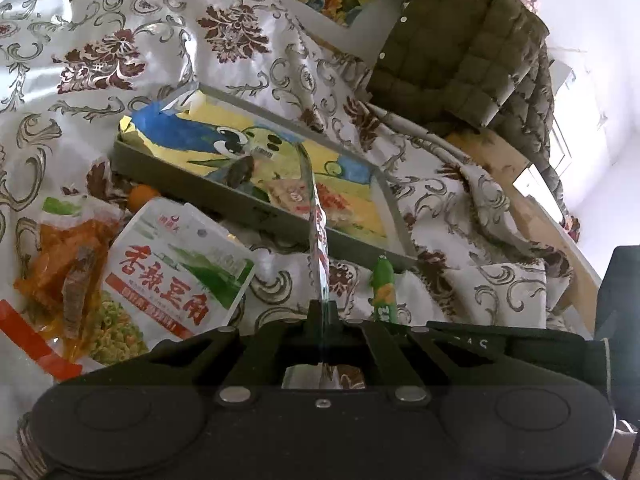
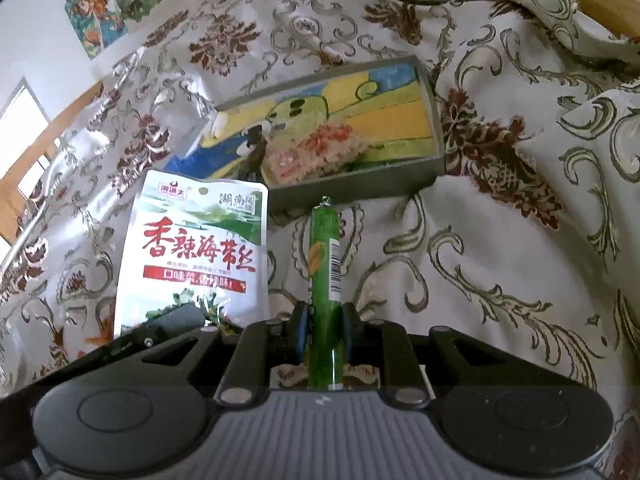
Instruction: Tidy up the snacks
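Tray (image 2: pixel 436 160) holds two snacks. Left gripper (image 1: pixel 320 312) jaws pinch a white packet (image 2: pixel 192 256); right gripper (image 2: pixel 322 328) jaws pinch a green sausage stick (image 2: pixel 324 264). Several packets (image 1: pixel 68 272) remain outside on the cloth (image 2: pixel 500 260).

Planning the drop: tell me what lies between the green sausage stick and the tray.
Right wrist view: only bare patterned cloth separates the green sausage stick from the tray.

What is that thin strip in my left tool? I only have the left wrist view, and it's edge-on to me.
Observer: It's a flat white pouch with red lettering. The right wrist view shows its printed face.
Operator: And the green stick poking up at my lower right, is it lying loose?
Observer: No, the right tool is clamped on its lower end and holds it pointing toward the tray.
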A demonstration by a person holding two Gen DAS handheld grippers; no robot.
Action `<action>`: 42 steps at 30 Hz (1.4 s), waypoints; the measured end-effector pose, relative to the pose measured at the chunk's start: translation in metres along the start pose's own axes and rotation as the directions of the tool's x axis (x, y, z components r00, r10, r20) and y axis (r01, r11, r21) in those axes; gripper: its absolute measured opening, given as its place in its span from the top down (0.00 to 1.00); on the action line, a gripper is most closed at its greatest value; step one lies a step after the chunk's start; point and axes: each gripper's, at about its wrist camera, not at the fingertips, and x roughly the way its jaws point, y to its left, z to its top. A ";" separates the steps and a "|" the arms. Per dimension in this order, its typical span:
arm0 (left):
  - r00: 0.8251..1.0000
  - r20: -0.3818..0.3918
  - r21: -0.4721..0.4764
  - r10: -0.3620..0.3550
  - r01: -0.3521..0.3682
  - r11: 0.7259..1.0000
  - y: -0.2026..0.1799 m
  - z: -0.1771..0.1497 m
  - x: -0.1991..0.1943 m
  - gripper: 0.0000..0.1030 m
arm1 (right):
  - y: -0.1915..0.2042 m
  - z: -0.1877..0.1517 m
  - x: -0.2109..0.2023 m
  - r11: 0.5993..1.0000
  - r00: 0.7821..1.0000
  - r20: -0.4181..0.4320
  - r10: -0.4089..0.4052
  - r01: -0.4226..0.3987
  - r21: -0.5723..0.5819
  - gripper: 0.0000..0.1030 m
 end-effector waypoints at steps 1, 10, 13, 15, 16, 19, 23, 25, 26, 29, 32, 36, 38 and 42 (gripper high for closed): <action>1.000 0.005 -0.001 -0.003 0.003 1.000 0.000 0.001 -0.001 1.00 | 0.000 0.001 0.000 1.000 1.000 0.007 0.004 -0.004 0.003 0.81; 0.998 0.053 -0.017 -0.019 0.020 1.000 -0.002 0.020 0.002 1.00 | -0.013 0.013 -0.001 0.998 0.998 0.063 0.027 -0.031 0.061 0.81; 0.997 0.072 -0.003 -0.021 0.021 1.000 -0.006 0.034 0.005 1.00 | -0.017 0.022 0.001 0.996 0.996 0.086 0.038 -0.045 0.082 0.81; 0.996 0.089 0.000 -0.025 0.025 1.000 -0.008 0.045 0.009 1.00 | -0.021 0.031 0.003 0.993 0.993 0.108 0.048 -0.059 0.105 0.81; 0.995 0.097 -0.002 -0.026 0.026 1.000 -0.008 0.051 0.011 1.00 | -0.022 0.035 0.004 0.991 0.991 0.120 0.051 -0.065 0.116 0.81; 0.993 0.116 -0.012 -0.028 0.030 0.999 -0.008 0.069 0.022 1.00 | -0.028 0.048 0.008 0.983 0.986 0.154 0.061 -0.086 0.160 0.81; 0.992 0.125 -0.021 -0.026 0.028 0.999 -0.005 0.090 0.041 1.00 | -0.035 0.070 0.015 0.975 0.978 0.197 0.068 -0.107 0.193 0.81; 0.992 0.123 -0.029 -0.023 0.026 0.999 -0.002 0.100 0.054 1.00 | -0.038 0.081 0.019 0.973 0.974 0.216 0.070 -0.115 0.202 0.81; 0.992 0.120 -0.034 -0.021 0.026 0.999 -0.001 0.104 0.061 1.00 | -0.039 0.087 0.022 0.973 0.971 0.228 0.066 -0.113 0.203 0.81; 0.993 0.115 -0.039 -0.017 0.022 0.999 0.002 0.115 0.078 1.00 | -0.040 0.105 0.034 0.972 0.967 0.250 0.057 -0.111 0.206 0.81; 0.994 0.108 -0.043 -0.017 0.021 0.999 0.005 0.121 0.094 1.00 | -0.038 0.119 0.052 0.976 0.964 0.260 0.047 -0.100 0.194 0.81; 0.995 0.096 -0.043 -0.012 0.016 0.999 0.008 0.126 0.114 1.00 | -0.036 0.126 0.076 0.980 0.967 0.253 0.023 -0.072 0.187 0.81; 0.996 0.092 -0.045 -0.010 0.014 0.999 0.010 0.127 0.121 1.00 | -0.035 0.125 0.083 0.981 0.969 0.247 0.020 -0.067 0.185 0.81; 0.997 0.078 -0.054 -0.005 0.009 0.999 0.015 0.127 0.132 1.00 | -0.031 0.124 0.088 0.988 0.971 0.240 -0.012 -0.025 0.150 0.81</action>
